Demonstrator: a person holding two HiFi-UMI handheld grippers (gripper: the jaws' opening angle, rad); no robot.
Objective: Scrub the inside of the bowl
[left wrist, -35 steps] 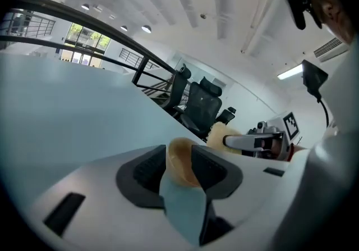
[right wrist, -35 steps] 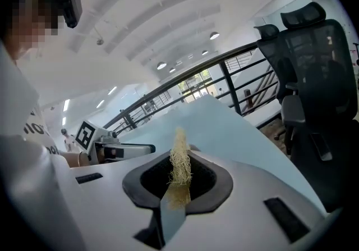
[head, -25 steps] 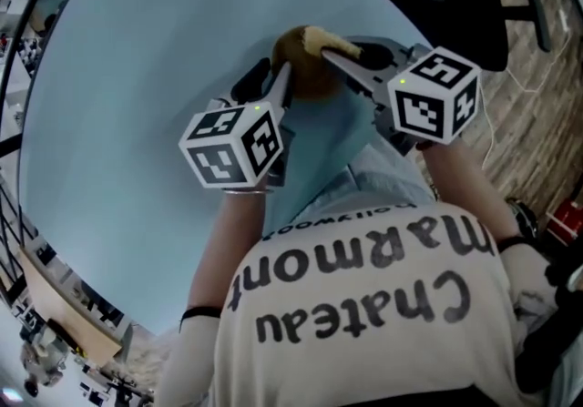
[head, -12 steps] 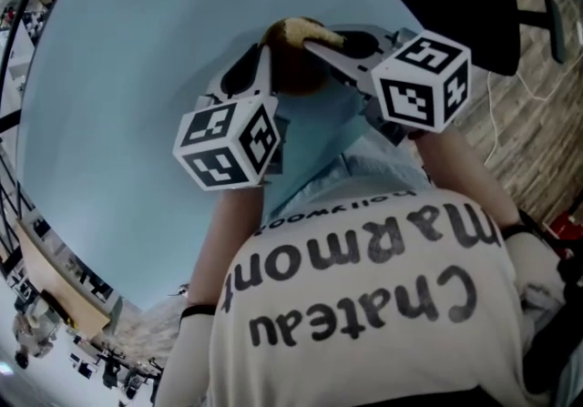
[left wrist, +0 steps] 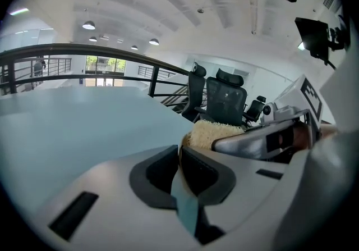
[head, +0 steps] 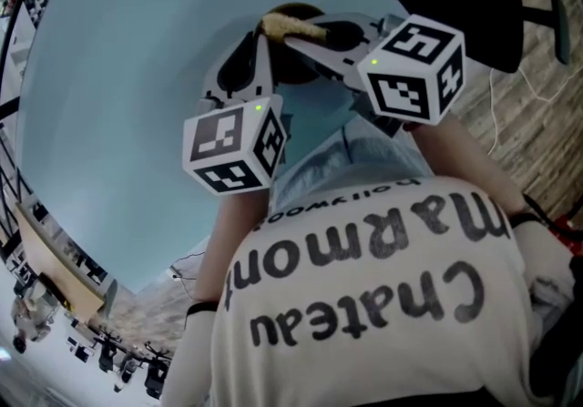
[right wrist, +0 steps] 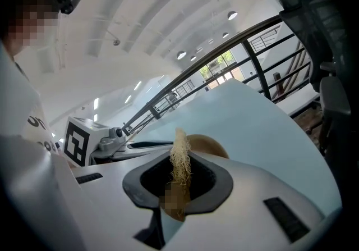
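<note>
Head view: near the far edge of the pale blue table [head: 137,77], the brown bowl [head: 299,66] lies between both grippers. The left gripper [head: 261,39] is at its left rim, and the right gripper [head: 290,32] reaches over it holding a loofah scrubber [head: 293,27]

Left gripper view: the jaws, just closing, pinch the bowl's thin rim

Right gripper view: the jaws are clamped on the scrubber, with the bowl just beyond

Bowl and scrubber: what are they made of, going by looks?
Bowl: probably wood or bamboo. It has an even tan-brown surface with a matte finish and no glare. Wood-coloured plastic can't be ruled out.
Scrubber: probably loofah or a similar plant fibre. It is pale straw-coloured and coarse, with loose frayed strands along its edge.
</note>
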